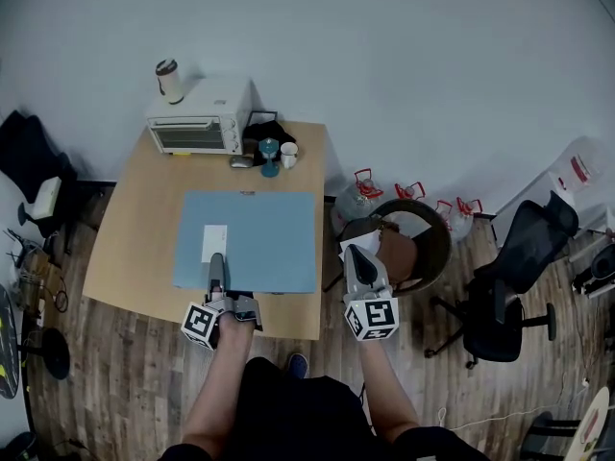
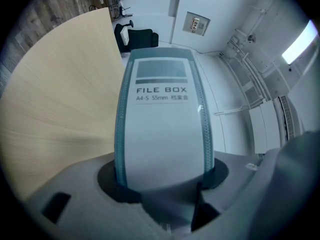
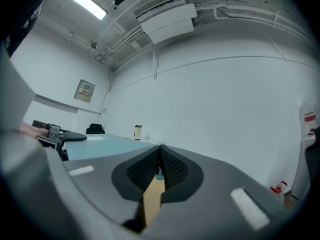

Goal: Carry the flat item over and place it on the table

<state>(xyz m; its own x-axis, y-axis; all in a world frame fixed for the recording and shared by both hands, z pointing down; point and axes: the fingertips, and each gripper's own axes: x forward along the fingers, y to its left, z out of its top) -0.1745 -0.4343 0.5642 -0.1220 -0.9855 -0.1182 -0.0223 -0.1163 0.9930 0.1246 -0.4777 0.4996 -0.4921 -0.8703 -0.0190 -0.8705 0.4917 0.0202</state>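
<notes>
A flat light-blue file box (image 1: 264,243) with a white label lies on the wooden table (image 1: 139,229). My left gripper (image 1: 217,265) reaches over the table's near edge and is shut on the box's near side. In the left gripper view the box's labelled spine (image 2: 162,129) fills the gap between the jaws of that gripper (image 2: 162,184), pressed on both sides. My right gripper (image 1: 358,257) hovers off the table's right side, above the floor, shut with nothing in it. Its fingertips (image 3: 161,156) meet, and the box's top (image 3: 100,144) shows far to its left.
A white toaster oven (image 1: 199,118) with a cup (image 1: 170,80) on top stands at the table's back edge, beside small cups (image 1: 279,152). Water jugs (image 1: 360,195), a round brown stool (image 1: 408,243) and a black office chair (image 1: 519,277) stand right of the table.
</notes>
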